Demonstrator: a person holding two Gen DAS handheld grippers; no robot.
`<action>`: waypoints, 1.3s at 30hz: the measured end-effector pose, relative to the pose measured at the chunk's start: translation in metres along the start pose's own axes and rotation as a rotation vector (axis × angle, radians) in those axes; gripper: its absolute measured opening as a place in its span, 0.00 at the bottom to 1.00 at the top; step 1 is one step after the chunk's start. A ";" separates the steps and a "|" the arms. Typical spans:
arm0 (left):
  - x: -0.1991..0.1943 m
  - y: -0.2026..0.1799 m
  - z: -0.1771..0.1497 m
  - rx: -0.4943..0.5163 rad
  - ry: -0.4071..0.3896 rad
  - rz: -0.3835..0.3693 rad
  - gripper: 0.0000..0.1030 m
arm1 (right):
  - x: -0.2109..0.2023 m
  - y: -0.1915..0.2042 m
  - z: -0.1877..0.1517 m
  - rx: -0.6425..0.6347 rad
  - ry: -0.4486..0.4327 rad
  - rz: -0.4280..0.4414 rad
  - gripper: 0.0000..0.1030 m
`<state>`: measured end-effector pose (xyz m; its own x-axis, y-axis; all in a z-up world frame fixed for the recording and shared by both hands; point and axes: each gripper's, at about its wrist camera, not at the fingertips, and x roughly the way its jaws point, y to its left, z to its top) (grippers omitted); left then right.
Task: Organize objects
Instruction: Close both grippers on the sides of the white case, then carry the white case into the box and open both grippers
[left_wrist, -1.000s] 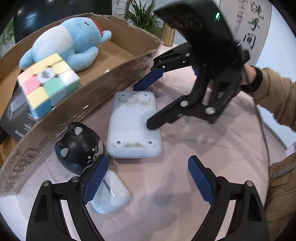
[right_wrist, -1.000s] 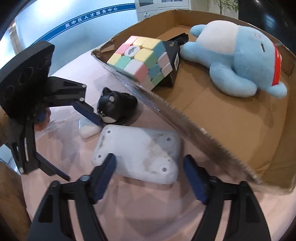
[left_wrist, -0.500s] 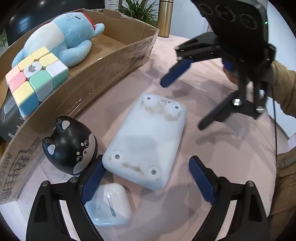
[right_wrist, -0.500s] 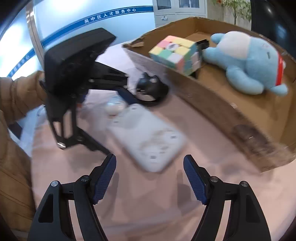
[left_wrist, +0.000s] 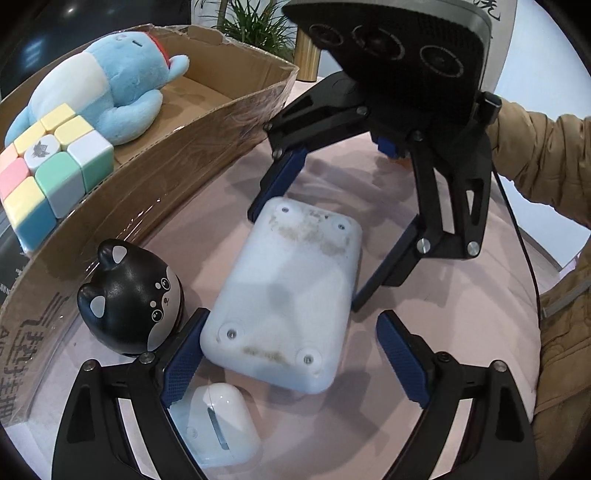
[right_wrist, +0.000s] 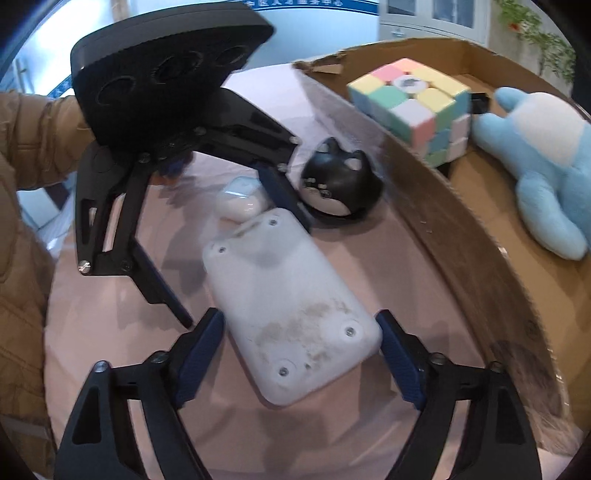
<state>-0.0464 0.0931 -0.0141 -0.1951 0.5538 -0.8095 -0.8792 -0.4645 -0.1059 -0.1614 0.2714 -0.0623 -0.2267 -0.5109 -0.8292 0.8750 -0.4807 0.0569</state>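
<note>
A white rounded slab (left_wrist: 288, 295) with screws and stains lies face down on the pink table; it also shows in the right wrist view (right_wrist: 288, 310). My left gripper (left_wrist: 291, 362) is open, its jaws either side of the slab's near end. My right gripper (right_wrist: 295, 354) is open around the slab's opposite end, and shows in the left wrist view (left_wrist: 317, 236). A black cat figurine (left_wrist: 129, 295) and a white earbud case (left_wrist: 218, 424) sit by the left gripper's left finger.
A cardboard box (left_wrist: 166, 147) stands along the left, holding a pastel puzzle cube (left_wrist: 48, 162) and a blue plush toy (left_wrist: 99, 85). In the right wrist view the box wall (right_wrist: 461, 251) runs on the right. The person's brown sleeve (left_wrist: 546, 155) is at right.
My right gripper has come back down over the far end of the white slab after swinging away. My left gripper has closed in on the slab's near end.
</note>
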 end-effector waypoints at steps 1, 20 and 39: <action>-0.001 0.000 0.000 0.003 -0.002 0.003 0.83 | 0.000 0.001 0.000 -0.005 -0.004 0.003 0.78; -0.019 -0.019 0.004 0.100 -0.003 0.023 0.68 | -0.007 0.017 0.007 0.020 0.001 0.021 0.75; -0.063 0.025 0.138 0.244 -0.081 0.180 0.70 | -0.112 -0.074 0.061 -0.029 -0.032 -0.238 0.75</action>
<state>-0.1156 0.1422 0.1138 -0.3822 0.5353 -0.7533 -0.9039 -0.3861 0.1842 -0.2264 0.3205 0.0597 -0.4405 -0.4080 -0.7996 0.8072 -0.5699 -0.1539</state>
